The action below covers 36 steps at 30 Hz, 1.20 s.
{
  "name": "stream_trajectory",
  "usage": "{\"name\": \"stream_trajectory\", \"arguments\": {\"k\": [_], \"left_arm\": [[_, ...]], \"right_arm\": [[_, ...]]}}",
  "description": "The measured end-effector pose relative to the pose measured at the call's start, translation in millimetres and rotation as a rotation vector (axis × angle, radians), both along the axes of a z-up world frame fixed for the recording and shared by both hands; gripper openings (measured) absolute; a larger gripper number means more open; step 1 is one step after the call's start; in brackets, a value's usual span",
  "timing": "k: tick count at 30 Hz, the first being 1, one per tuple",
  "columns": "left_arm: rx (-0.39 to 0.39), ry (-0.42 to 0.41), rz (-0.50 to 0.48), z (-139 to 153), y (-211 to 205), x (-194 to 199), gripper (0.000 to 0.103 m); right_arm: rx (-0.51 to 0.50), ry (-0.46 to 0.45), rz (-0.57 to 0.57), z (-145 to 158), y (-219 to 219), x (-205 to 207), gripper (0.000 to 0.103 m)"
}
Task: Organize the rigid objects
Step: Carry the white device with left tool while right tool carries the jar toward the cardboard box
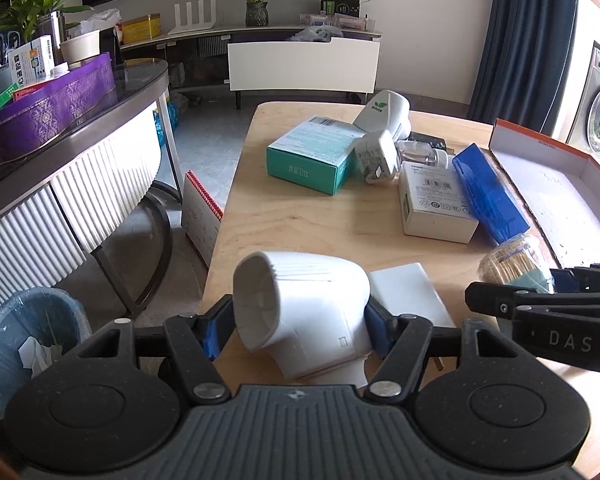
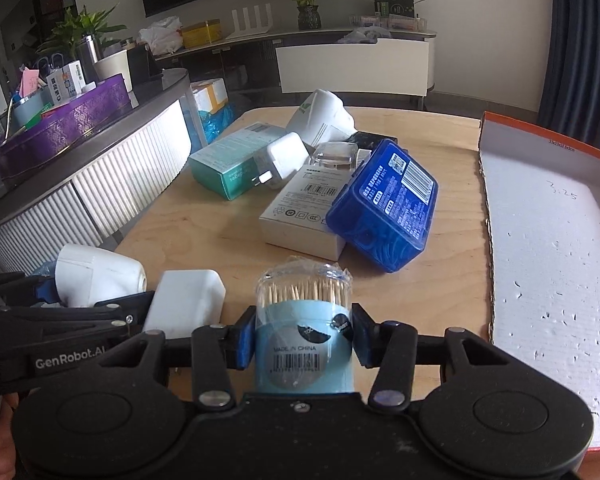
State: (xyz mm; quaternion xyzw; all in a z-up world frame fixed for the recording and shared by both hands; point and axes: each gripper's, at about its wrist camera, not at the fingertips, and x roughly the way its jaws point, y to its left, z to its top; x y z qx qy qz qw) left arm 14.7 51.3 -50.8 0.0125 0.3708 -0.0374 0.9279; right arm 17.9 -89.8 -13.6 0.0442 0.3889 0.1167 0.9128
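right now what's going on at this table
A person is sorting small items on a wooden table with a gripper in each hand. The left gripper is clamped on a white pipe elbow, and the right gripper is clamped on a jar of toothpicks. Both items still sit at the near edge. The cardboard tray on the right has nothing in it, while boxes, a charger and a blue case wait in a pile.
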Motion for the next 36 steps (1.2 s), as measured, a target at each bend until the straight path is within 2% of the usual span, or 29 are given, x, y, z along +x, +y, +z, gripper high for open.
{"name": "stream_trajectory", "arguments": {"k": [9, 17, 28, 36], "left_arm": [[-0.037, -0.029, -0.013, 16.5, -10.0, -5.2, 0.067], [-0.082, -0.044, -0.097, 30.3, -43.1, -3.3, 0.067], [-0.095, -0.014, -0.226, 39.7, -94.0, 12.4, 0.067], [-0.102, -0.036, -0.315, 46.2, -140.7, 23.7, 0.067]], "right_arm": [[0.036, -0.055, -0.003, 25.0, -20.6, -12.5, 0.057], [0.045, -0.088, -0.055, 42.0, -46.6, -18.1, 0.057], [0.034, -0.094, -0.184, 51.8, -97.7, -25.3, 0.057], [0.016, -0.125, -0.298, 62.7, -144.3, -30.4, 0.057]]}}
